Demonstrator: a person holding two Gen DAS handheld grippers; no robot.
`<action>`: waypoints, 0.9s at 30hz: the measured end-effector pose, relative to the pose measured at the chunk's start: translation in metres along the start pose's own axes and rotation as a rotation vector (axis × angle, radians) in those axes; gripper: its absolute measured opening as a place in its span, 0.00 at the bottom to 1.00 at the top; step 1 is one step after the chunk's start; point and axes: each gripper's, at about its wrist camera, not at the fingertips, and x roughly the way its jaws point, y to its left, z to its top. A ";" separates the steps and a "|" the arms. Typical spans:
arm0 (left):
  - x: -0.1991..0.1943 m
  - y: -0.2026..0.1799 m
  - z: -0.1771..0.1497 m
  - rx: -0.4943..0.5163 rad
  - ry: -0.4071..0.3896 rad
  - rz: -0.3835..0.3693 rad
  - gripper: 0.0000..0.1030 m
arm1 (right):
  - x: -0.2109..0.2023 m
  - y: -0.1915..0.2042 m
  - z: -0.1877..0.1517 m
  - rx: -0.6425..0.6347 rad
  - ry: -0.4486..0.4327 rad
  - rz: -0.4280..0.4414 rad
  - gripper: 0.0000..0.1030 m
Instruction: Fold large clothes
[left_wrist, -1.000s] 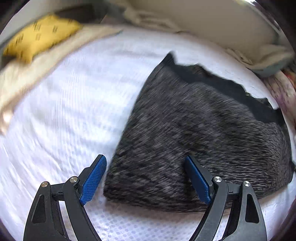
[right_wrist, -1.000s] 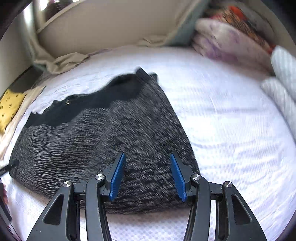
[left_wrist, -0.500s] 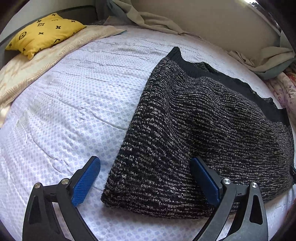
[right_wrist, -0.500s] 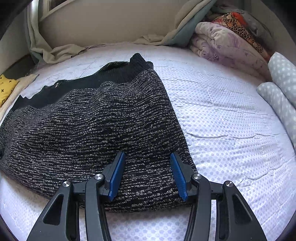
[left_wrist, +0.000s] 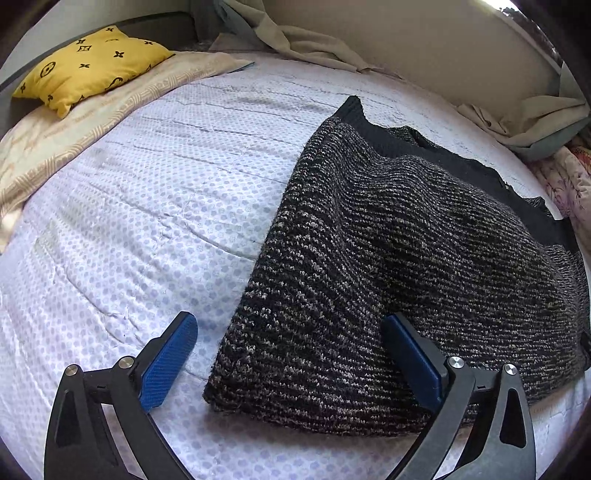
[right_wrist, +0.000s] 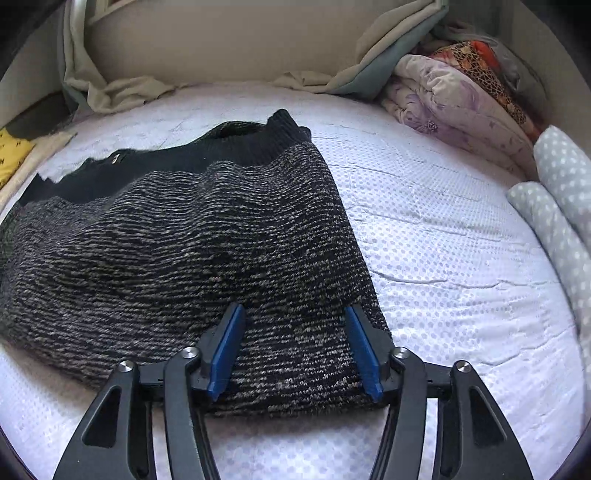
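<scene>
- The folded black-and-grey knitted sweater (left_wrist: 388, 266) lies on the white dotted mattress (left_wrist: 147, 206), filling the view from 12 to 4 o'clock
- The left gripper (left_wrist: 291, 354) has its jaws spread wide and pinches nothing; the sweater's near corner sits between them
- The right gripper (right_wrist: 295, 350) hovers over the sweater's near edge, its jaws opening, the knit between them ungripped
- A yellow pillow (left_wrist: 88, 62) sits at 10 o'clock

Sweater (left_wrist: 424, 266) right end runs off my left view; its left end off my right view. Small metal tag (right_wrist: 116, 158) unreadable.
</scene>
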 end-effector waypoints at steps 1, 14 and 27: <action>0.000 -0.001 0.000 0.000 0.000 0.000 1.00 | -0.011 0.002 0.003 0.004 -0.021 0.000 0.62; -0.002 0.000 -0.002 0.000 -0.003 0.005 1.00 | -0.033 0.112 -0.006 -0.223 -0.088 0.227 0.67; -0.006 0.014 0.006 -0.063 0.056 -0.060 1.00 | -0.003 0.114 -0.028 -0.162 -0.039 0.243 0.74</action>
